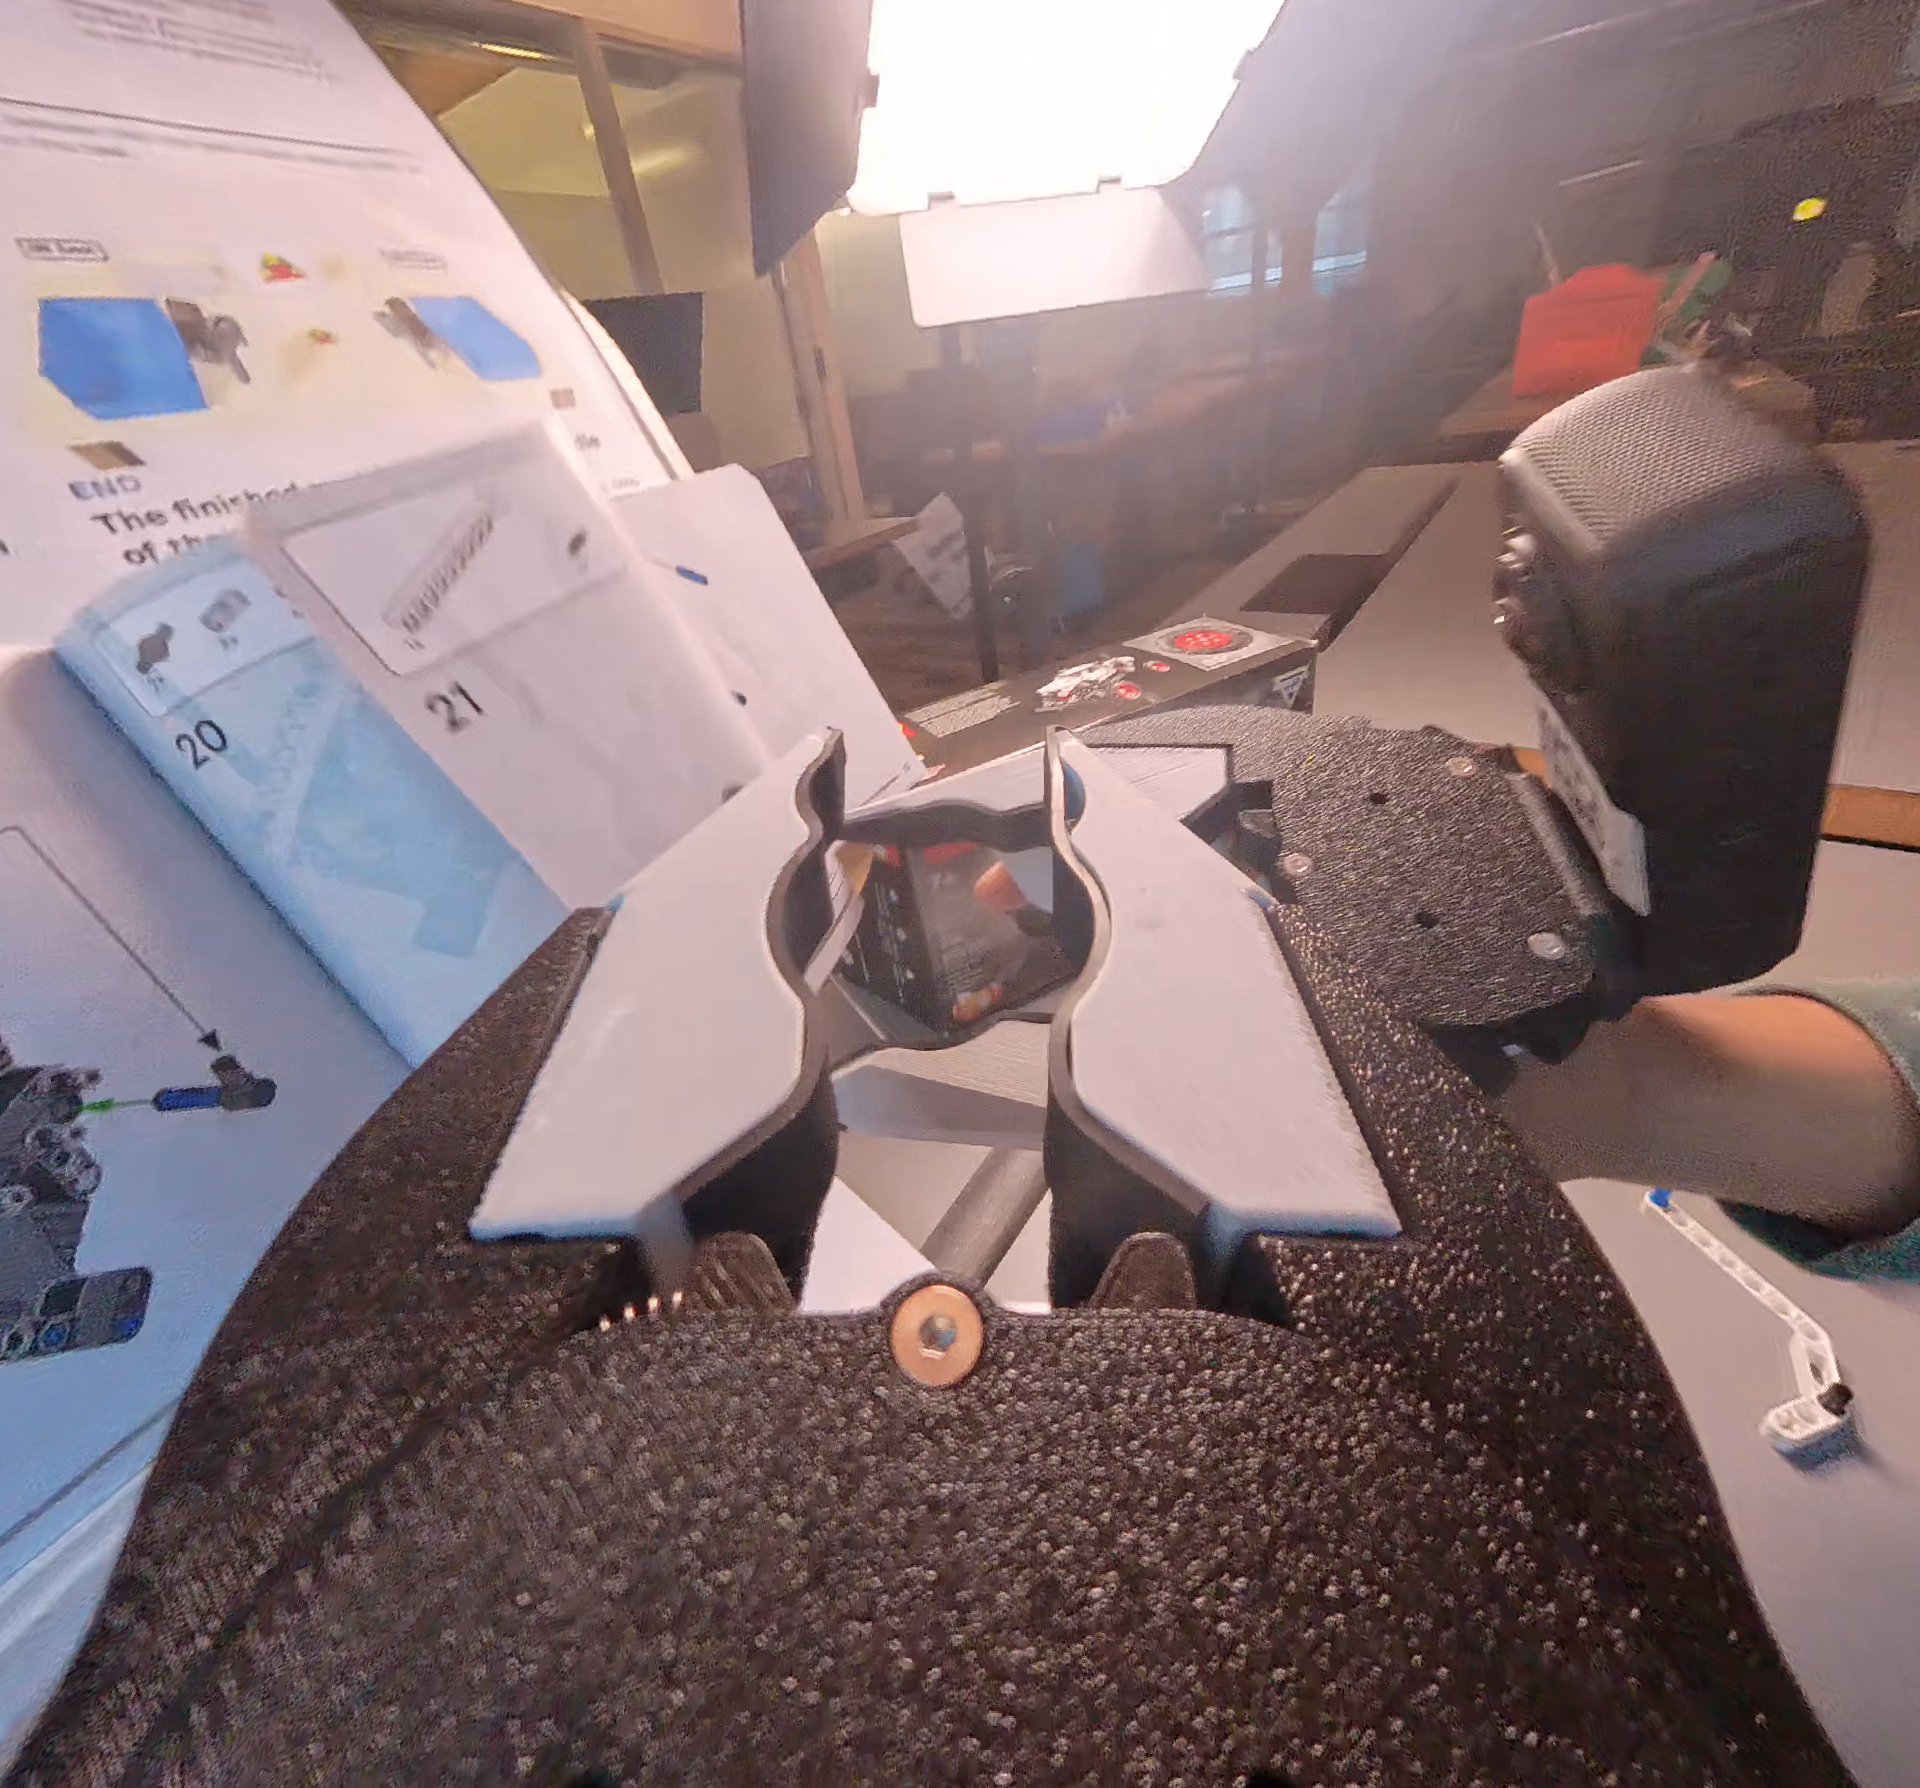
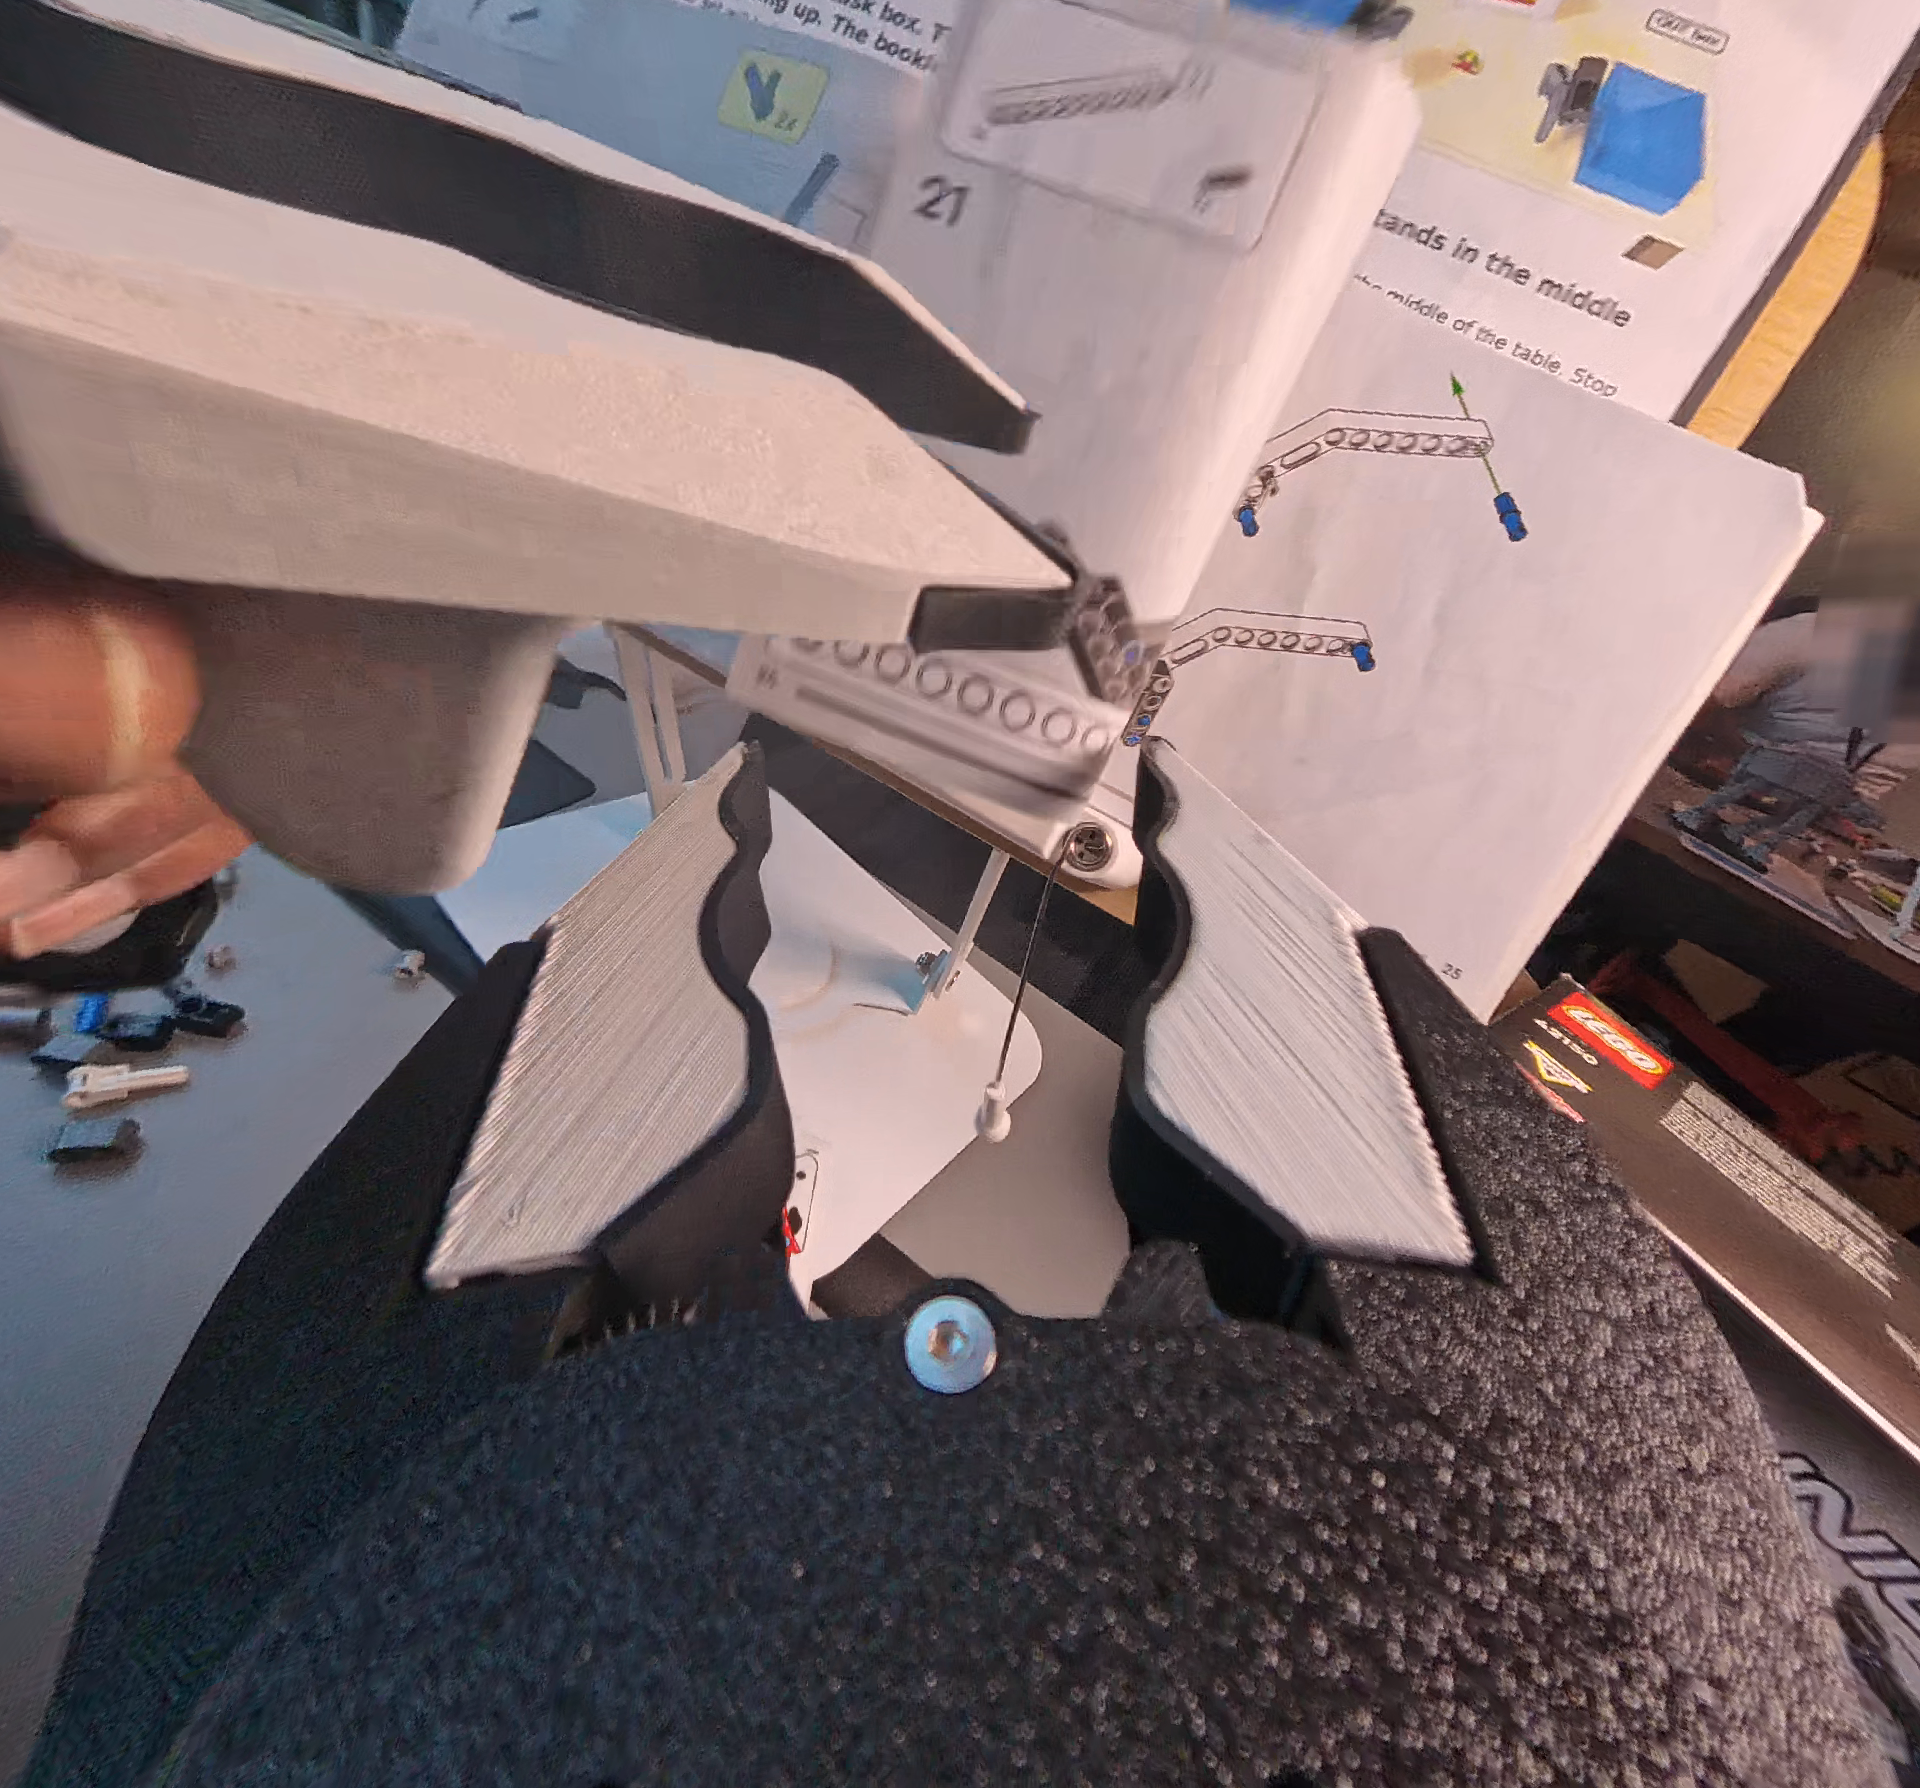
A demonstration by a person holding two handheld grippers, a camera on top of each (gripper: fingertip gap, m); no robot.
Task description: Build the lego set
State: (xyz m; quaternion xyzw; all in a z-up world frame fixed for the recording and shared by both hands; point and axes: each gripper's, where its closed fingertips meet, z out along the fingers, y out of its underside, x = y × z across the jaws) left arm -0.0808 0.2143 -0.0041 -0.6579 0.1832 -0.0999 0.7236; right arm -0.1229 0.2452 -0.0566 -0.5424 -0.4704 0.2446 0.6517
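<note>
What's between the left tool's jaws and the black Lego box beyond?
The right gripper, reaching across from the right; the box shows through its open jaws. The left wrist view shows this.

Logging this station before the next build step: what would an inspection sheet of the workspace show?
Surface: grey table.
Job's things: instruction booklet on a white stand, one page curling; white bent beam; black set box.
Clutter: loose small pieces, left side.
Grippers: left gripper open; right gripper open, empty.
Cables: thin wire hanging at the stand.
Surroundings: bright light panel; cluttered shelf.
</note>
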